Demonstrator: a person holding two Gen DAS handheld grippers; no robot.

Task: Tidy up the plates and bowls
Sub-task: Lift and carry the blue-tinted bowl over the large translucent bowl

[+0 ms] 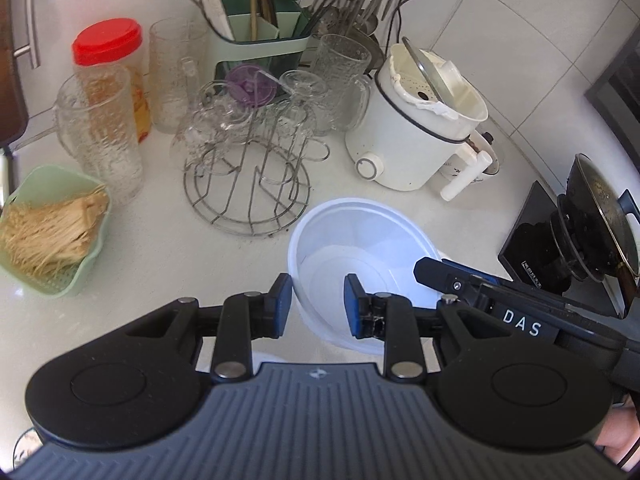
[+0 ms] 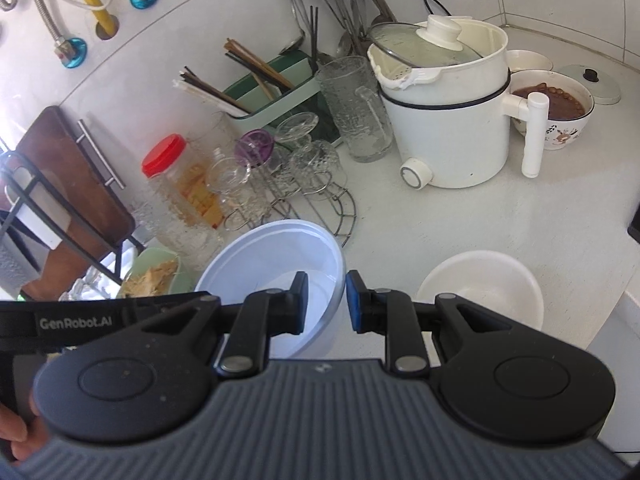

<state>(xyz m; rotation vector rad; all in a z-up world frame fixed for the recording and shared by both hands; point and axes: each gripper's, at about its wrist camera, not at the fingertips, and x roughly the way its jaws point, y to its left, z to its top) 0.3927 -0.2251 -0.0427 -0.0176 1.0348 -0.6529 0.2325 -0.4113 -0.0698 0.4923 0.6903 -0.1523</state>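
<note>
Both grippers hold 1 big white bowl (image 1: 360, 256) above the counter (image 1: 160, 272) — the left gripper (image 1: 318, 306) pinches its near rim, the right gripper (image 2: 326, 302) pinches the other side. A smaller cream bowl (image 2: 480, 292) sits nearby.

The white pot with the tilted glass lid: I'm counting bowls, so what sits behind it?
Behind the white pot stand a flowered bowl of brown food and a plain white bowl. The pot hides part of each.
</note>
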